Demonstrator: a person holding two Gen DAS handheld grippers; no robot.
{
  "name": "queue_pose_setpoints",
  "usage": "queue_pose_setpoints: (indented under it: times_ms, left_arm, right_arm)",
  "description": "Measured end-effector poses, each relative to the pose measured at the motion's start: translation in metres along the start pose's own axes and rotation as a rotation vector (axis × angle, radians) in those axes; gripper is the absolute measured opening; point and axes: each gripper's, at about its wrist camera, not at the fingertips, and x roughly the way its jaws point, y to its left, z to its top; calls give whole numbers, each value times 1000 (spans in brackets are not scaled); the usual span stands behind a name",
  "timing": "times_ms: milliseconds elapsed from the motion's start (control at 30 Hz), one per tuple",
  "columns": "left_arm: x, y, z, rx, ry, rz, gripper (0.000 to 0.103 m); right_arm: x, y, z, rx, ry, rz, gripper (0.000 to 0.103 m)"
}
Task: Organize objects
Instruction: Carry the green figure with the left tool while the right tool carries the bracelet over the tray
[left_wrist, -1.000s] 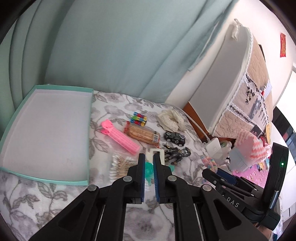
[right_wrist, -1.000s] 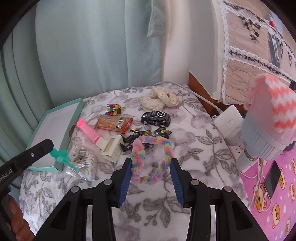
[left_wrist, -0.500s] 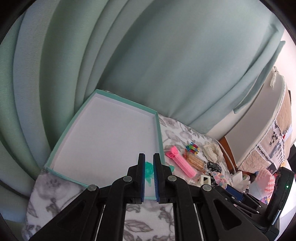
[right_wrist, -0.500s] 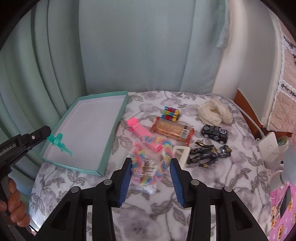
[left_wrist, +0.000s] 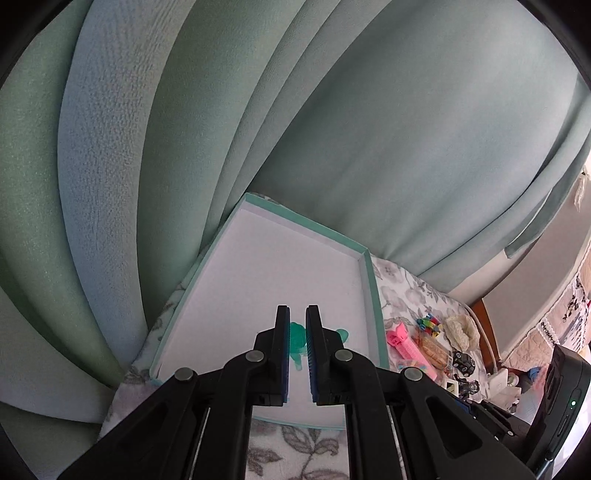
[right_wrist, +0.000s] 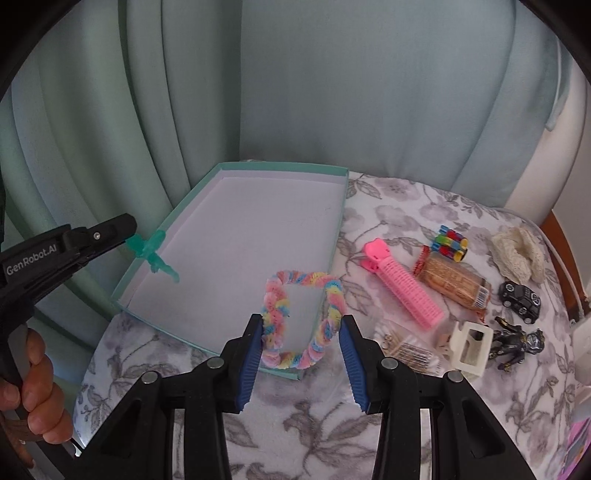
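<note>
Above the near-left edge of the shallow mint-green cardboard tray with a white floor (right_wrist: 258, 236), your left gripper (left_wrist: 297, 336) is clenched on a small translucent teal plastic toy (right_wrist: 151, 254). The toy's long axis slopes down and to the right, out from the jaw tips toward the tray floor. Your right gripper (right_wrist: 301, 332) grasps a fuzzy pastel rainbow loop of twisted chenille (right_wrist: 299, 317) across its width, the jaws pressing both sides, and holds it over the tray's near-right corner. The tray appears to hold nothing yet; both things hang over it rather than resting in it. The left gripper looks the nearer to releasing, since its toy already points down at the white floor. On the grey floral blanket (right_wrist: 369, 424) to the right of the tray lie a pink plastic hair-roller clip (right_wrist: 402, 288), a wrapped biscuit pack (right_wrist: 454, 284), a black toy car (right_wrist: 521, 295) and a packet of cotton swabs (right_wrist: 410, 350).
</note>
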Motion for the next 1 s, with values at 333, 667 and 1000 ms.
queue_pose_setpoints:
  times_ms: [333, 667, 1000]
  left_arm:
    - [24, 11, 6, -7, -3, 23, 8]
    - [22, 31, -26, -60, 46, 68, 8]
    - [14, 28, -47, -35, 100, 121, 8]
  right_arm:
    - [46, 19, 14, -54, 55, 20, 44]
    - [60, 22, 9, -60, 88, 16, 45]
    - [56, 25, 3, -78, 85, 13, 51]
